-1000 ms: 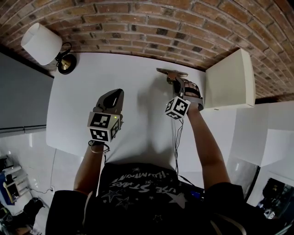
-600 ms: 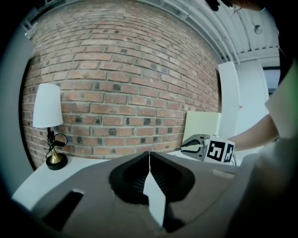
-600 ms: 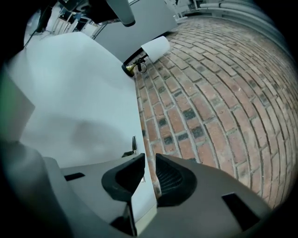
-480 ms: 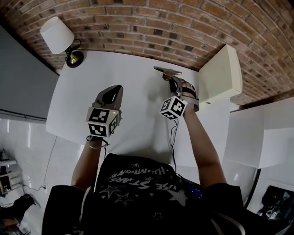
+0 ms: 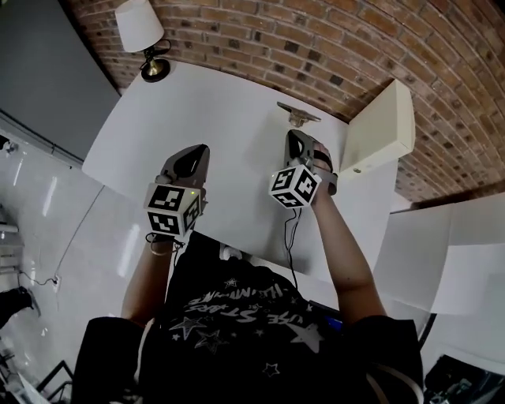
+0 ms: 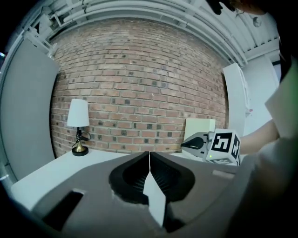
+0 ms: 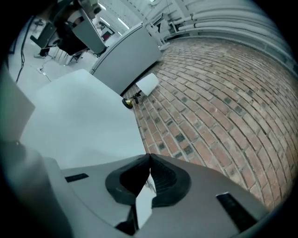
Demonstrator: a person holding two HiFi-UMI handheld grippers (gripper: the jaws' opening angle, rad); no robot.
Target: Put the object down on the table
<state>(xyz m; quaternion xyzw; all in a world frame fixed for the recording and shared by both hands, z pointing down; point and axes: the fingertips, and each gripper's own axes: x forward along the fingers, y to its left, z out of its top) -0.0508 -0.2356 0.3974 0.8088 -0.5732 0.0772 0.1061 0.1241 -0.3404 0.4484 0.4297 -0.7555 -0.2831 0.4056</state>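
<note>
Just ahead of the right gripper (image 5: 294, 144), jaws closed on nothing, lay the object (image 5: 298, 116); forward drift could have knocked it.

Loft-like studio — brick wall (image 5: 339, 47), white table (image 5: 213, 130), lamp (image 5: 140, 24).
</note>
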